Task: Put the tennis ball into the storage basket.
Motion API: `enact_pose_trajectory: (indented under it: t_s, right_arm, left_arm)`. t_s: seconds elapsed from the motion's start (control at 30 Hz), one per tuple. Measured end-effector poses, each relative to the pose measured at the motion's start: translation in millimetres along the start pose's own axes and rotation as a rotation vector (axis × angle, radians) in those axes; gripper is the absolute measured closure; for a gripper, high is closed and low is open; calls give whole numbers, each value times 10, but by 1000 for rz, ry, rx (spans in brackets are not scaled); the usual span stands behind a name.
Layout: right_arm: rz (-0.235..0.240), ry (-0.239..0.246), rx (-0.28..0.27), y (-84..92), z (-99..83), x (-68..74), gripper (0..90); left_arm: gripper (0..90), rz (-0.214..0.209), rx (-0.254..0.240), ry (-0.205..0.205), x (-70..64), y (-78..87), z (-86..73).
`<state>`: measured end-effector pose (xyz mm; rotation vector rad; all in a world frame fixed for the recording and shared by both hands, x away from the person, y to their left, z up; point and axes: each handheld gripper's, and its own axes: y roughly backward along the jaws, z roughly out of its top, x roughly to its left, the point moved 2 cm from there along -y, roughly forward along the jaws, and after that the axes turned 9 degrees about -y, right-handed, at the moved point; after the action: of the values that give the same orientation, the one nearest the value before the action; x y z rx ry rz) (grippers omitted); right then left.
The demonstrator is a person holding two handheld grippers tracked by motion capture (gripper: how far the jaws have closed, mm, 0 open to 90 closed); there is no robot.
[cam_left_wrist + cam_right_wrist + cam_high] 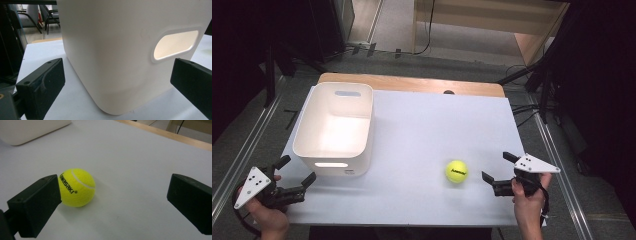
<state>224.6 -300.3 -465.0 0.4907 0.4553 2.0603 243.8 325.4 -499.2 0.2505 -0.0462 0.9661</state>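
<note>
A yellow tennis ball with black lettering rests on the white board, right of centre near the front. My right gripper is open just to the ball's right, its jaws wide apart; the ball lies ahead of them, close to one jaw. A white plastic bin with oval handle cut-outs stands at the left, empty inside. My left gripper is open at the front left corner, facing the bin's near corner with nothing held.
The white board lies on a wooden table whose far edge shows behind it. Metal rails run along both sides on the floor. Dark stands and cables stand at the far corners.
</note>
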Motion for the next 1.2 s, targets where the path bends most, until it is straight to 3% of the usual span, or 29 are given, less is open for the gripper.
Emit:
enact_pose_trajectory:
  t_s: [0.23,0.8,1.2]
  right_arm:
    - [33,33,73,-115,102,112,0]
    - [79,83,170,-331,259,290,0]
    - [91,136,296,-545,297,394,0]
  left_arm:
    - [0,1,3,-1,0,1,1]
    - [0,-3,-3,4,0,2,2]
    - [0,-4,-1,1,3,3,2]
